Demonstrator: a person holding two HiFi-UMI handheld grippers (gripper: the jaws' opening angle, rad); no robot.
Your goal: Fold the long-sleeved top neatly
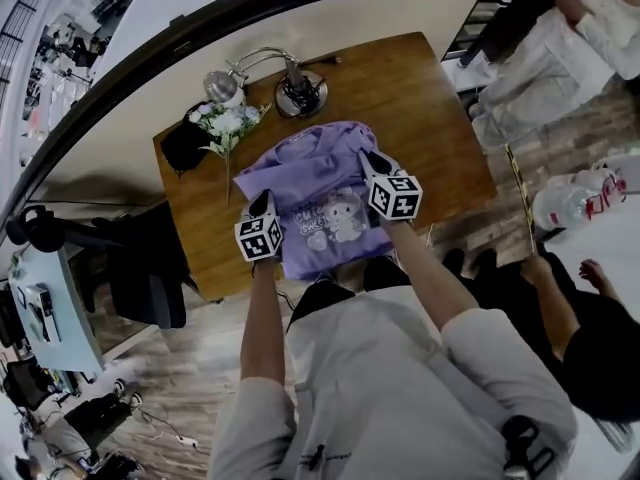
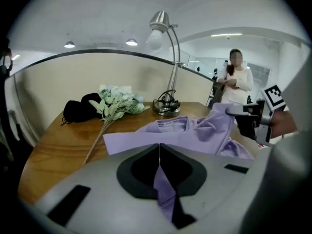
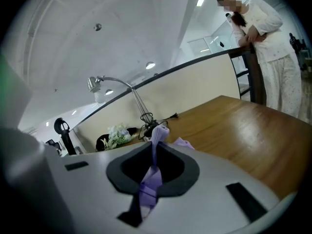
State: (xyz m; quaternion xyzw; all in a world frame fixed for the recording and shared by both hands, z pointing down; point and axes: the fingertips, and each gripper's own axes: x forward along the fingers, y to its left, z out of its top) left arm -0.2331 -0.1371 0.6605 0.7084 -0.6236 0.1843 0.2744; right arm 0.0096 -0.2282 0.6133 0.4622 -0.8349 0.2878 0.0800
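top [image 1: 318, 180] pinched by left tongs [image 2: 159, 152] and right tongs [image 3: 154, 147]

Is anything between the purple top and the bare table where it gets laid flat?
Nothing visible. The left gripper and right gripper pinch the purple top; flowers, lamp and a black item sit beyond it, at the table's far edge.

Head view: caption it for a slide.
Left gripper and right gripper hold a lilac printed top on a brown wooden table.
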